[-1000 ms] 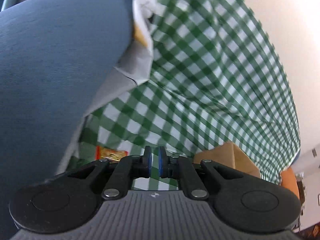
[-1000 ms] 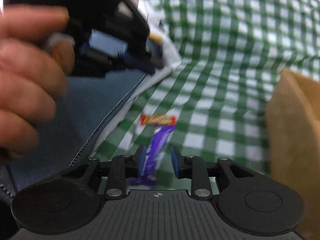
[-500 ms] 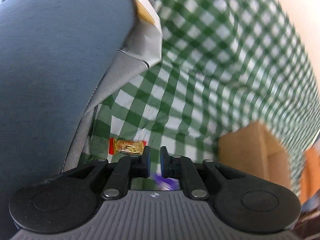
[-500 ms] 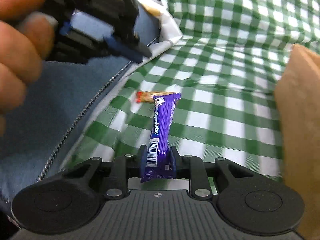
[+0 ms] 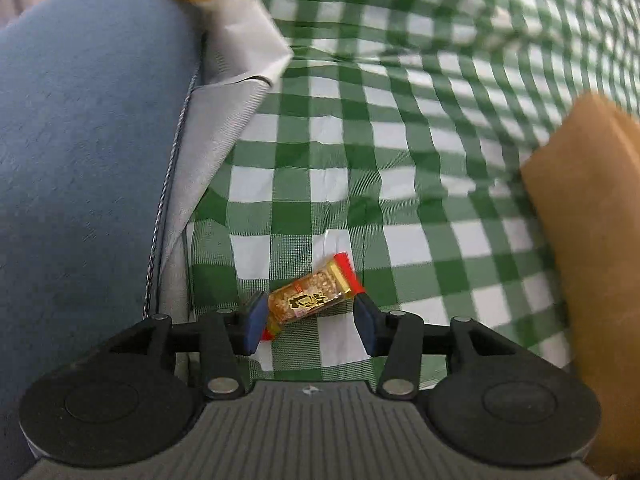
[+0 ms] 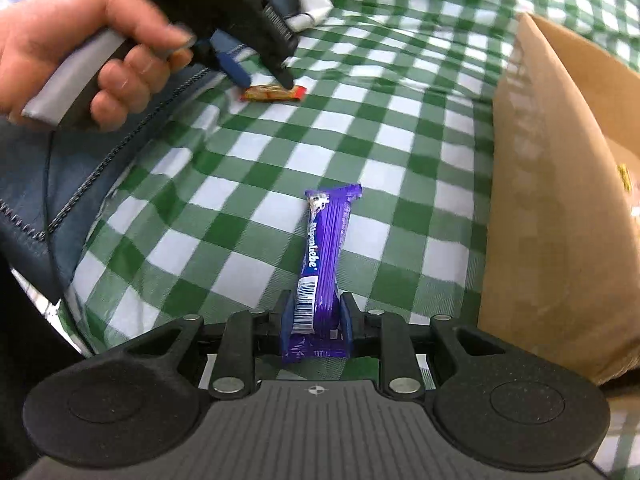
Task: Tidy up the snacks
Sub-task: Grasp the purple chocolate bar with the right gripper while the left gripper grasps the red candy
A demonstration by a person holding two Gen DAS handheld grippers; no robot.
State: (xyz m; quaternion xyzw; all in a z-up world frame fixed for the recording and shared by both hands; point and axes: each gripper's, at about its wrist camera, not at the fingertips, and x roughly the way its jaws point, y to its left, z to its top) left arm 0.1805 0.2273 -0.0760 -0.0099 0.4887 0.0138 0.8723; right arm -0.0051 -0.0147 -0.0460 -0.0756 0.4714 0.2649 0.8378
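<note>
Spreading apart, the jaws of the left gripper [image 5: 308, 322] straddle a small gold-and-red snack packet [image 5: 310, 298] that lies on the green-and-white checked cloth [image 5: 400, 140]; neither blue pad presses on it, though the left pad sits just beside its near end. In the right wrist view that same gripper [image 6: 266, 76] hangs over the packet [image 6: 274, 93], carried by the person's left hand [image 6: 100, 52].

The right gripper [image 6: 314, 326] has its jaws pinched on the lower end of a purple Alpenliebe bar [image 6: 322, 256], which sticks out forward from between the pads above the cloth [image 6: 360, 120].

Left of both snacks lies a blue zipped bag [image 5: 80, 160] with a grey lining, its zipper edge running alongside the packet. A white wrapper [image 5: 240, 20] with a tan patch rests against the bag's far end. To the right stands an open cardboard box [image 6: 560, 200], its brown wall near the purple bar; something small and yellowish shows inside it, too blurred to identify. From the left wrist, the box [image 5: 592, 220] appears as a tan wall at the right edge.
</note>
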